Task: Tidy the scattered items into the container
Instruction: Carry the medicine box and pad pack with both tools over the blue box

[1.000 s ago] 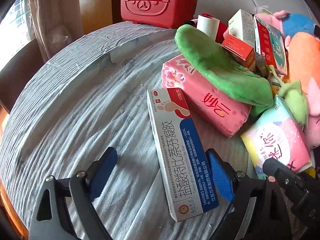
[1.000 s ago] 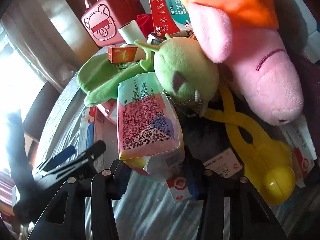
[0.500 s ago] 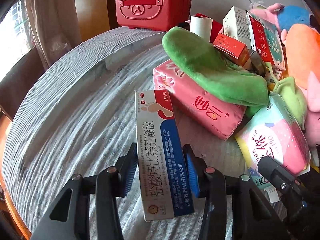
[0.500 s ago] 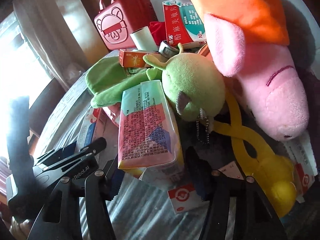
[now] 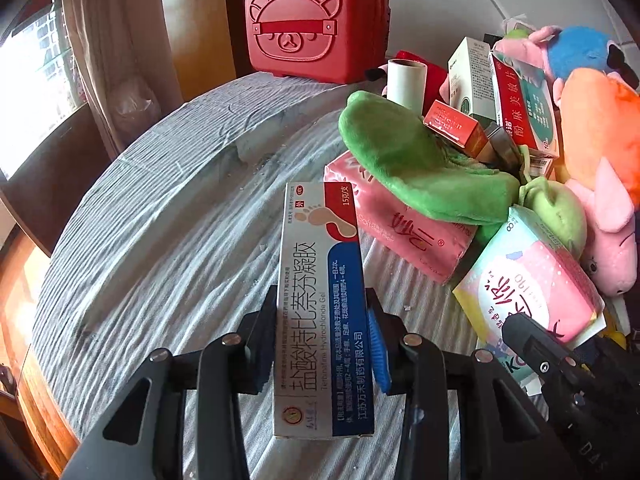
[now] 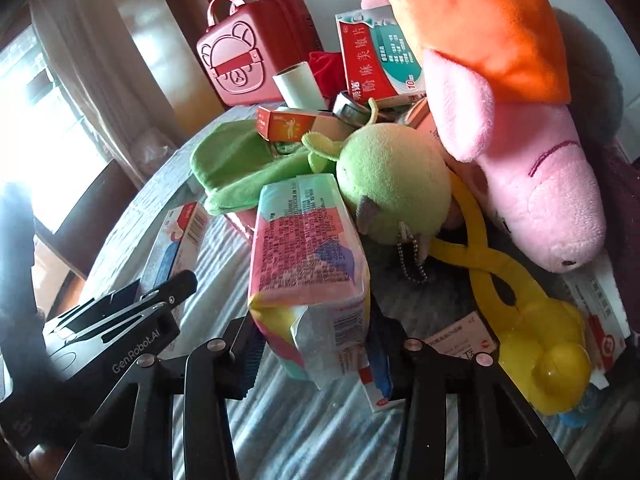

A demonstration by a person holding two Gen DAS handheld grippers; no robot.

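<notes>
My left gripper (image 5: 320, 340) is shut on a long white, blue and red medicine box (image 5: 322, 304) and holds it tilted above the grey tablecloth (image 5: 160, 240). My right gripper (image 6: 316, 344) is shut on a pink and pastel tissue pack (image 6: 308, 256), lifted off the table; the pack also shows in the left wrist view (image 5: 528, 284). The red bear case (image 5: 318, 36) stands closed at the table's far edge, also in the right wrist view (image 6: 244, 60).
A pile lies at the right: a green plush (image 5: 416, 160), a pink tissue pack (image 5: 396, 224), medicine boxes (image 5: 520, 104), a white roll (image 5: 404, 80), pink and orange plush toys (image 6: 520, 120), a green ball plush (image 6: 392, 184), a yellow tool (image 6: 520, 312). The table edge curves at left.
My left gripper closed on the medicine box and raised it off the cloth. My right gripper tightened on the tissue pack and lifted it slightly.
</notes>
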